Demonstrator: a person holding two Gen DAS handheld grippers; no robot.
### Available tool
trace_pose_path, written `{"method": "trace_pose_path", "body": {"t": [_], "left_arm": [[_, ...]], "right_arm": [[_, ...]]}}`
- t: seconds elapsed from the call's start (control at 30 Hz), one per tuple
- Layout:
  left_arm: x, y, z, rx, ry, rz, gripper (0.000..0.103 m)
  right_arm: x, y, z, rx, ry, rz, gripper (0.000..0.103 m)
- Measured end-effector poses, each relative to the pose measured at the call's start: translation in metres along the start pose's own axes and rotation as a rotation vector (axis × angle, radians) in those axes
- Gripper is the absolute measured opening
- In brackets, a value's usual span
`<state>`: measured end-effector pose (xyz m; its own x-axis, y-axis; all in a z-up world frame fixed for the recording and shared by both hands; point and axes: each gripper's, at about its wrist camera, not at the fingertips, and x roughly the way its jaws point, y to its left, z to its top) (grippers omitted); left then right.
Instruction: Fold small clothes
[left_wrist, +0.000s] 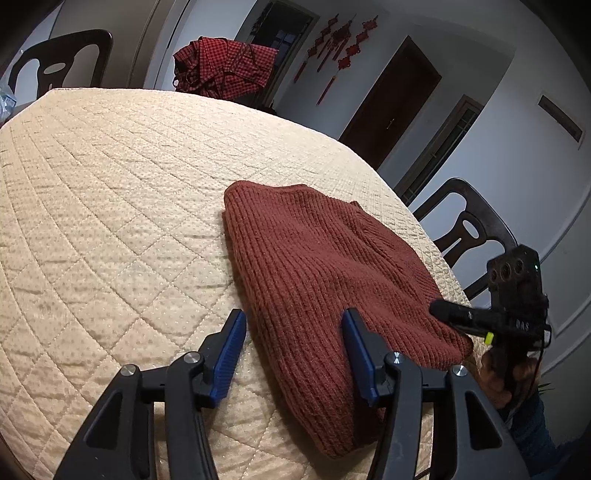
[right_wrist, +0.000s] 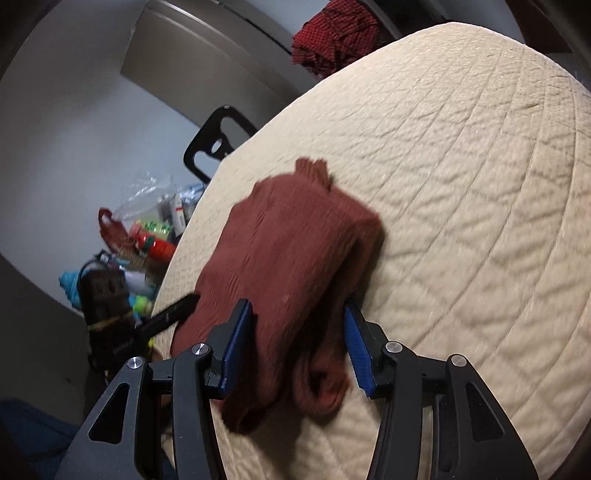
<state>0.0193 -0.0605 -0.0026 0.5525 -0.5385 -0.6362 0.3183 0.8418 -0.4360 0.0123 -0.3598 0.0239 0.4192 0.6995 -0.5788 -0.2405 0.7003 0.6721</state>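
A rust-red ribbed knit garment (left_wrist: 325, 273) lies folded into a thick bundle on the beige quilted table cover (left_wrist: 110, 206). My left gripper (left_wrist: 293, 325) is open, its blue pads straddling the near left part of the bundle just above it. My right gripper (right_wrist: 299, 317) is open over the garment (right_wrist: 288, 258) from the opposite side, one pad each side of the near folded end; the view is blurred. The right gripper also shows in the left wrist view (left_wrist: 443, 310) at the garment's right edge, and the left gripper in the right wrist view (right_wrist: 181, 306).
A red checked garment (left_wrist: 225, 66) hangs over a chair at the far side of the table. Dark wooden chairs stand at the far left (left_wrist: 62, 59) and right (left_wrist: 469, 229). Bags and bottles (right_wrist: 147, 236) are piled on the floor beside the table.
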Motion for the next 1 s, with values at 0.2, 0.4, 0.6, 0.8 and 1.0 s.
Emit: {"method": "trace_pose_path", "body": {"t": [0.2, 0.4, 0.6, 0.8, 1.0], "left_arm": [[0.003, 0.005, 0.002, -0.021, 0.013, -0.021, 0.057], [0.004, 0.004, 0.001, -0.019, 0.015, -0.021, 0.057], [0.005, 0.003, 0.001, -0.016, 0.015, -0.016, 0.058], [0.008, -0.001, 0.002, -0.005, 0.022, -0.013, 0.058], [0.007, -0.001, 0.000, -0.020, 0.022, -0.018, 0.058]], "right_arm": [[-0.001, 0.001, -0.001, 0.010, -0.014, -0.017, 0.049], [-0.005, -0.003, 0.011, 0.030, -0.054, -0.046, 0.049], [-0.003, -0.006, 0.015, 0.047, -0.063, -0.083, 0.049], [0.003, -0.022, 0.028, 0.091, -0.089, -0.049, 0.049], [0.009, -0.007, 0.013, 0.030, -0.023, 0.011, 0.049]]}}
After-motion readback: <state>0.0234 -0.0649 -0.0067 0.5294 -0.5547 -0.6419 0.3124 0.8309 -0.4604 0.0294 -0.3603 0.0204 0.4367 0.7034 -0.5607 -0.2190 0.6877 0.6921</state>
